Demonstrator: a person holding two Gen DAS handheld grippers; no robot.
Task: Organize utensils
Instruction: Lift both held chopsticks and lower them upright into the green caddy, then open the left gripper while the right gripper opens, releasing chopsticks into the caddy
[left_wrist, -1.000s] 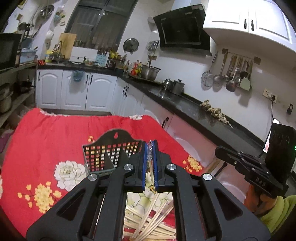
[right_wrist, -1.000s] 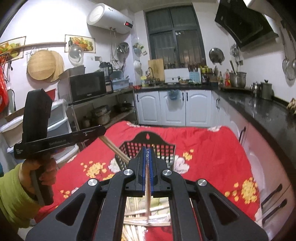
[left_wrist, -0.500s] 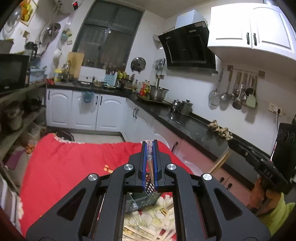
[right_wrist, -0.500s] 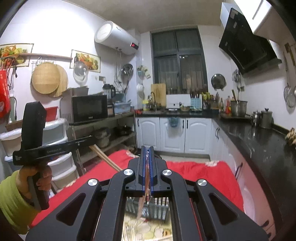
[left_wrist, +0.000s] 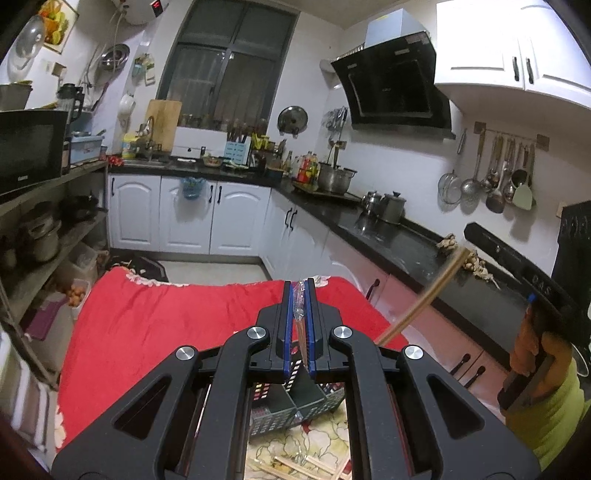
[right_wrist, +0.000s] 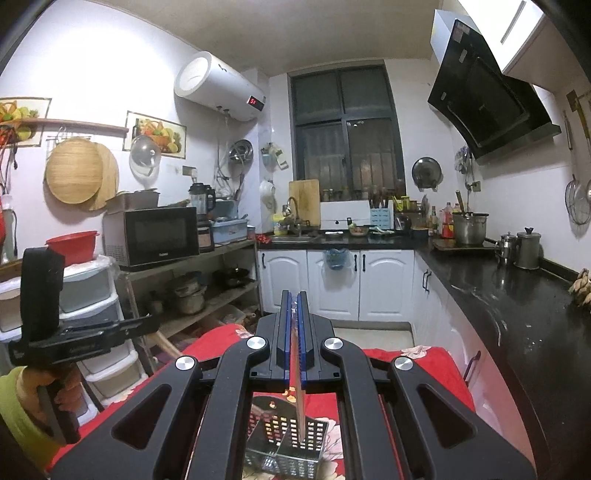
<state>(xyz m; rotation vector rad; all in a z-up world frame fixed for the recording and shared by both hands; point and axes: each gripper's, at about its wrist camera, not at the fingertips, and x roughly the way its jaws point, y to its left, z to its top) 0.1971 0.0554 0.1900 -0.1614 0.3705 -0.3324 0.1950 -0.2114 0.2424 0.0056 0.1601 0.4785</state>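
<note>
My left gripper (left_wrist: 298, 291) is shut on a wooden chopstick (left_wrist: 301, 345) that hangs down toward the black perforated utensil basket (left_wrist: 295, 410) on the red floral cloth (left_wrist: 147, 325). My right gripper (right_wrist: 293, 301) is shut on another chopstick (right_wrist: 299, 402), its tip hanging over the same basket (right_wrist: 291, 439). The right gripper's chopstick also shows in the left wrist view (left_wrist: 424, 295). The left gripper's chopstick shows in the right wrist view (right_wrist: 164, 341). Several loose chopsticks (left_wrist: 295, 463) lie on the cloth below.
A black countertop (right_wrist: 517, 302) runs along the right with pots on it. White cabinets (left_wrist: 192, 218) stand at the back. A shelf rack with a microwave (right_wrist: 155, 234) stands on the left.
Both grippers have risen and tilted up with their chopsticks. The basket has dropped from the middle of each view to below the fingers.
</note>
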